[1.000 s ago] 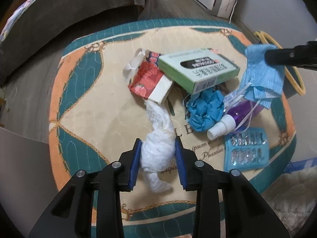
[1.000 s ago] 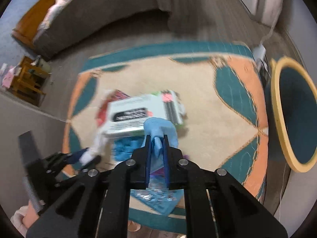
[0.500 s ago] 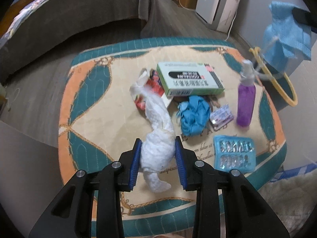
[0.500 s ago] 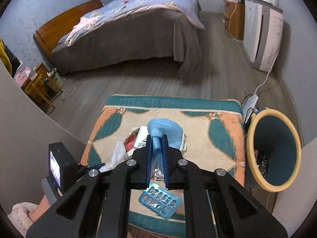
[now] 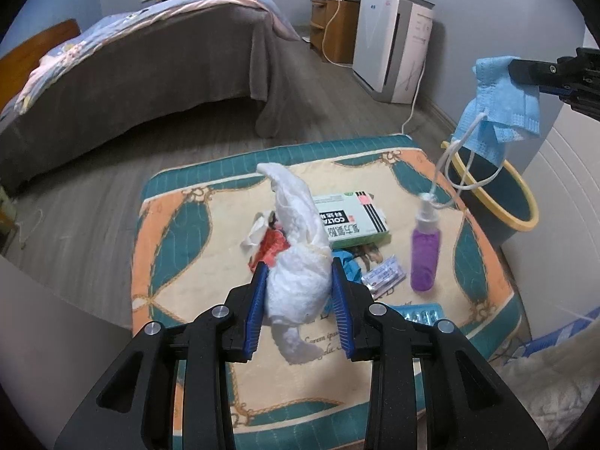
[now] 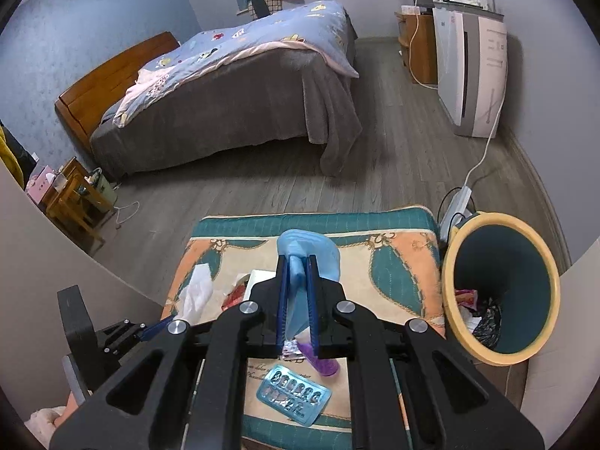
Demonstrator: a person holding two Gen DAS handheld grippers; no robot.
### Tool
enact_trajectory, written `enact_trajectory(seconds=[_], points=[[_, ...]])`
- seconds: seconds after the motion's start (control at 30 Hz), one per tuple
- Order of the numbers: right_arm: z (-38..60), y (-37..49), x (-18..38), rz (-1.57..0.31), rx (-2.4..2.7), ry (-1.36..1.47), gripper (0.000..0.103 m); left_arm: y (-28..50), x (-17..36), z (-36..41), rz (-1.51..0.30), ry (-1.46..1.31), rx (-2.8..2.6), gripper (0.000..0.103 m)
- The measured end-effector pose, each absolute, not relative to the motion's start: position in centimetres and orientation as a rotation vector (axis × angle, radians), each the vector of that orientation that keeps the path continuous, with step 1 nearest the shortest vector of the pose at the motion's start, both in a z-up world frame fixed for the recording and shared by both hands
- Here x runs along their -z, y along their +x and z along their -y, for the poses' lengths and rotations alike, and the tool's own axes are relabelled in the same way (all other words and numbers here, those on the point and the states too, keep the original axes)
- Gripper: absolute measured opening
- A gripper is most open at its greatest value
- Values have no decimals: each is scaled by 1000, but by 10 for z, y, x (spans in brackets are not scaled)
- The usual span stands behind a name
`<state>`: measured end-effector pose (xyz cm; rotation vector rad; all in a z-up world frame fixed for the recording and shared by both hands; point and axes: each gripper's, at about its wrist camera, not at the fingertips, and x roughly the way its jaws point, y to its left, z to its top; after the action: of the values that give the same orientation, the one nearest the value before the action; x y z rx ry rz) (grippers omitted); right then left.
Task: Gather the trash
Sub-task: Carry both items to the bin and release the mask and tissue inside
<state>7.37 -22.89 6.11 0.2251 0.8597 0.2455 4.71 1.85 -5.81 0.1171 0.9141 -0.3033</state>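
Note:
My left gripper (image 5: 299, 288) is shut on a crumpled white tissue (image 5: 298, 255), held up above the patterned mat (image 5: 180, 232). My right gripper (image 6: 297, 281) is shut on a blue face mask (image 6: 311, 251); in the left wrist view the mask (image 5: 498, 112) hangs at upper right, and its white ear loop is caught on the nozzle of a purple spray bottle (image 5: 425, 255) standing on the mat. A yellow-rimmed dark bin (image 6: 502, 292) with some trash inside stands right of the mat. A green-and-white box (image 5: 352, 223), red wrapper (image 5: 272, 245) and blue blister pack (image 6: 293, 393) lie on the mat.
A bed (image 6: 225, 93) with a grey cover stands across the wooden floor. A white appliance (image 6: 472, 71) and a power strip (image 6: 459, 202) with its cable sit along the right wall. A small wooden stool (image 6: 75, 195) is at left.
Both grippers rose from the mat, the left with the tissue, the right with the mask. The spray bottle was pulled upright by the mask's loop. The views now take in the room.

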Motion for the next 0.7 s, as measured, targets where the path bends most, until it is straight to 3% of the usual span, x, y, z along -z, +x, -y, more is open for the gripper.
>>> enact_trajectory(seconds=[0.33,0.7], points=[[247,70,-74,-806,-221,237,9,49,48,-12,-885,105,323,35],[278,94,-24,-909,-101,191,9,52,50,16,-890,152,345,35]])
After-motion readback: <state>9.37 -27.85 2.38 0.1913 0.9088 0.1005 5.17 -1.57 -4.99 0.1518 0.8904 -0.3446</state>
